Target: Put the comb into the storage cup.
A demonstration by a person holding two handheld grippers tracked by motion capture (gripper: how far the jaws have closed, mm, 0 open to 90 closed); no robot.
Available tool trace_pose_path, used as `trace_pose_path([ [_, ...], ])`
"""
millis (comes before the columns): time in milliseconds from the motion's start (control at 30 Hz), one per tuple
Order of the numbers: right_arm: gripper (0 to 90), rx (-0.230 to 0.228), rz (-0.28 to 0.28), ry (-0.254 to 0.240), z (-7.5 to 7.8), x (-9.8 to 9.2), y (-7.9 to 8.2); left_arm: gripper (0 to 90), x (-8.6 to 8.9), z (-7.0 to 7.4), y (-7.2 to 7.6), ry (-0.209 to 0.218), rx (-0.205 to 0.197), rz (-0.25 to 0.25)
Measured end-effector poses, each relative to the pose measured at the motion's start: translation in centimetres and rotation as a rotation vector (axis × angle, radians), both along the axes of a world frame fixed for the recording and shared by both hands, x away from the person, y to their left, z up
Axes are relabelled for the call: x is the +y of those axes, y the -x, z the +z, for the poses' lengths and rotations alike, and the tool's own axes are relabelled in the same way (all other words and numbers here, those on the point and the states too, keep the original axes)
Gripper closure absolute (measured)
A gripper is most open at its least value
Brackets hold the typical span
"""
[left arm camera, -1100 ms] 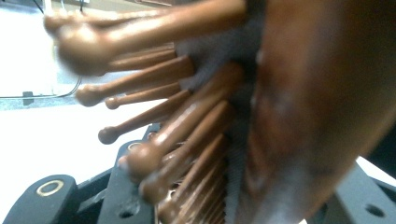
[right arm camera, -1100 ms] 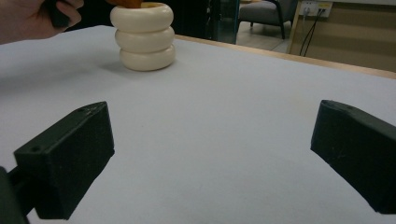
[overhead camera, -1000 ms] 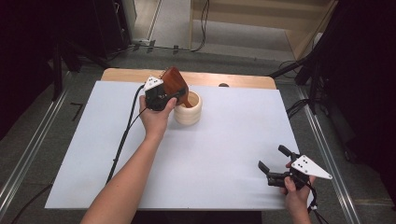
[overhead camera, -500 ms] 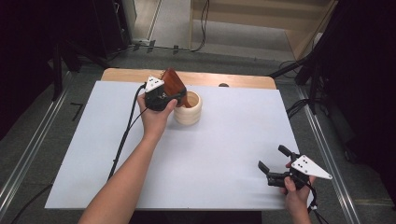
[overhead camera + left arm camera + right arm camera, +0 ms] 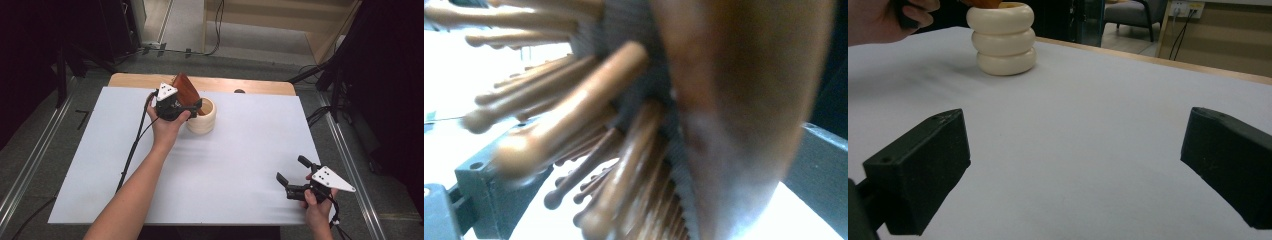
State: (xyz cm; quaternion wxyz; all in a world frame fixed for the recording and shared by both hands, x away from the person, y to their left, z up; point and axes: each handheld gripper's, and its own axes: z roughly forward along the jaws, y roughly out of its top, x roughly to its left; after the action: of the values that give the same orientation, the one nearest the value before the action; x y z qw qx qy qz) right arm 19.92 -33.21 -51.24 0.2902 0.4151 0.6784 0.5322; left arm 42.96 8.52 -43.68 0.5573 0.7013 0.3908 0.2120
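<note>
High view: wooden hairbrush [image 5: 186, 91] stands handle-down in cream holder [image 5: 202, 116], far-left of table [image 5: 250, 150]. Left gripper [image 5: 186, 107] jaws just opened, brush between, unclamped. Right gripper [image 5: 295, 175] open, empty. Brush judged rigid, light; grip solid back, avoid bristles [image 5: 574, 115].

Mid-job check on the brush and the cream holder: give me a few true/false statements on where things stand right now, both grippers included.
1. The wooden hairbrush stands in the cream ringed holder. True; it leans toward the left gripper.
2. The left gripper is clamped tight on the brush. False: its jaws have just been opening and stand wide, with the brush head between them in the left gripper view.
3. The right gripper holds a second brush. False: its jaws are open with nothing between them, near the table's near right corner.
4. The holder lies tipped on its side. False: it stands upright.
5. The holder is made of three stacked rings. True, as the right gripper view shows.
</note>
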Motion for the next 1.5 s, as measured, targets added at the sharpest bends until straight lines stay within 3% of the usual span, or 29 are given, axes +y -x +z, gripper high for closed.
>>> trace_pose_path([
  [933,0.0,-0.001,0.0,0.006,0.0,0.1,0.0,0.0,2.1,-0.5,1.5,-0.009,-0.016,0.0],
  [1500,0.0,-0.001,-0.001,0.008,0.0,0.1,0.0,0.0,3.6,-1.0,3.2,-0.011,-0.03,-0.004],
])
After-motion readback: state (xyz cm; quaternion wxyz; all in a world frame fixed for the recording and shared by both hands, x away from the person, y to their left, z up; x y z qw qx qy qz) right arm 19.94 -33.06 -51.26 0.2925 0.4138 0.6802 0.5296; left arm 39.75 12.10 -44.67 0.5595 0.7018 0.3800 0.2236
